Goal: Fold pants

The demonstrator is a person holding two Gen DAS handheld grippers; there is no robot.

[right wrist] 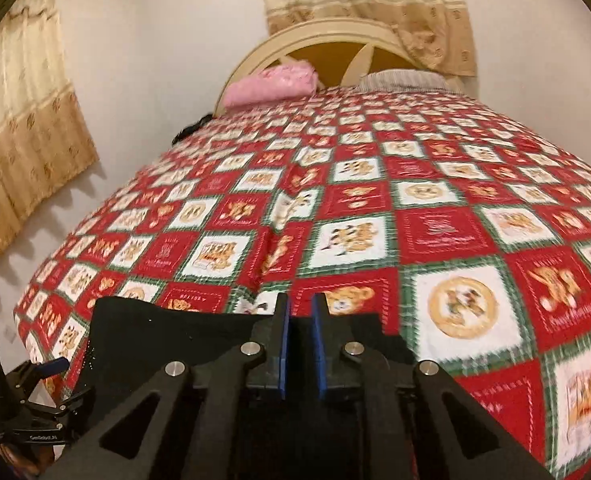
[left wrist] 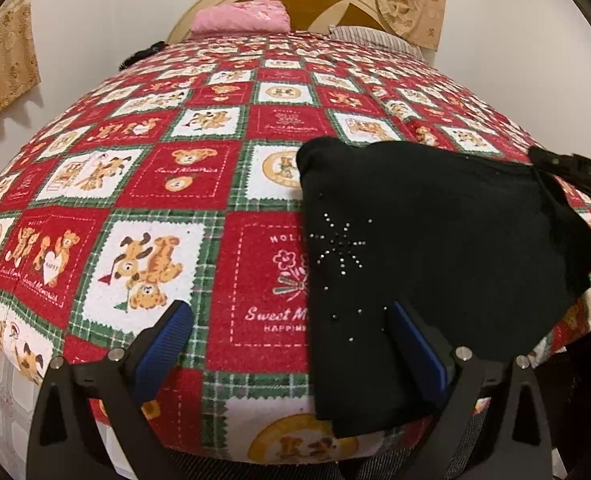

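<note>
Black pants (left wrist: 435, 248) with a rhinestone starburst lie folded in a thick bundle near the front edge of the bed. My left gripper (left wrist: 291, 320) is open, its right finger over the pants' near left part, its left finger over bare bedspread. My right gripper (right wrist: 301, 312) is shut on the pants' right corner (right wrist: 167, 328) and holds that corner lifted; it shows at the right edge of the left wrist view (left wrist: 567, 168). The left gripper shows at the lower left of the right wrist view (right wrist: 35, 392).
The bed carries a red, green and white teddy-bear bedspread (left wrist: 183, 168). A pink pillow (left wrist: 239, 18) and a striped pillow (left wrist: 375, 38) lie at the cream headboard (right wrist: 315, 32). Curtains (right wrist: 23, 128) hang on the wall. The bed's front edge is close under my grippers.
</note>
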